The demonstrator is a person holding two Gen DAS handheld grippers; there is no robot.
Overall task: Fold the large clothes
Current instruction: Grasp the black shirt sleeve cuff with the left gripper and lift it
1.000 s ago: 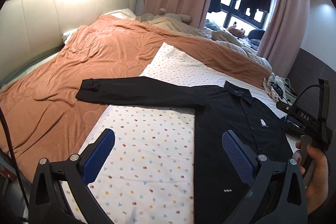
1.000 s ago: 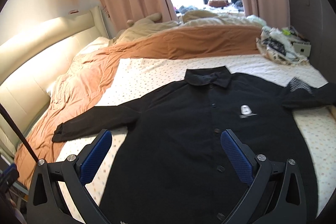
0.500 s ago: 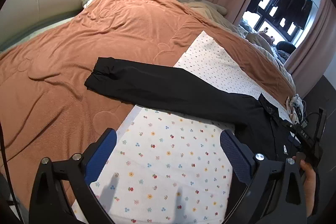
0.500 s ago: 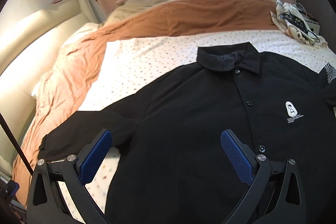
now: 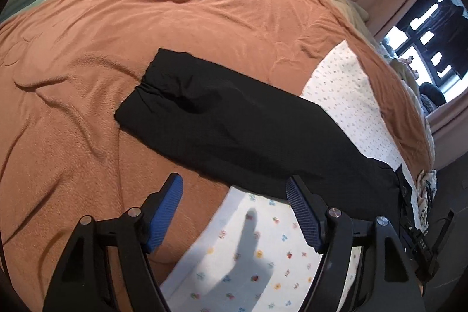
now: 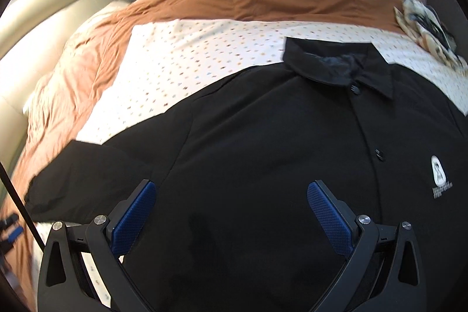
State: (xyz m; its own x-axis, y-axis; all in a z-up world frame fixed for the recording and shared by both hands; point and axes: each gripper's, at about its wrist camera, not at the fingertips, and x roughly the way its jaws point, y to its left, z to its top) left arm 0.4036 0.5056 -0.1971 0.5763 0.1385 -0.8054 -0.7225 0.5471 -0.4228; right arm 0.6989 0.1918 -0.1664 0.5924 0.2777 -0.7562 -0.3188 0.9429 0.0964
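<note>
Two grippers are over the bed [image 5: 87, 54] now, and neither has cloth yet. The black shirt [image 6: 263, 151] lies buttoned and face up on the flowered sheet [image 6: 204, 54], collar [image 6: 336, 69] at the far side, spread flat so the fold lines are easy to reach. One sleeve [image 5: 234, 125] runs straight out to the left, its cuff end lying past the sheet on the orange blanket [image 5: 204, 5]. That is surely why the left gripper [image 5: 234, 203] hangs at its near edge: jaws apart, just been narrowing, nothing between them, the right pad just over the sleeve's near hem. The right gripper [image 6: 231, 212] hovers above the shirt's body near the shoulder seam, jaws wide apart and empty. My read: sleeve goes in first, folded across the chest. A heap of patterned cloth [image 6: 427, 22] sits far right, well apart.
</note>
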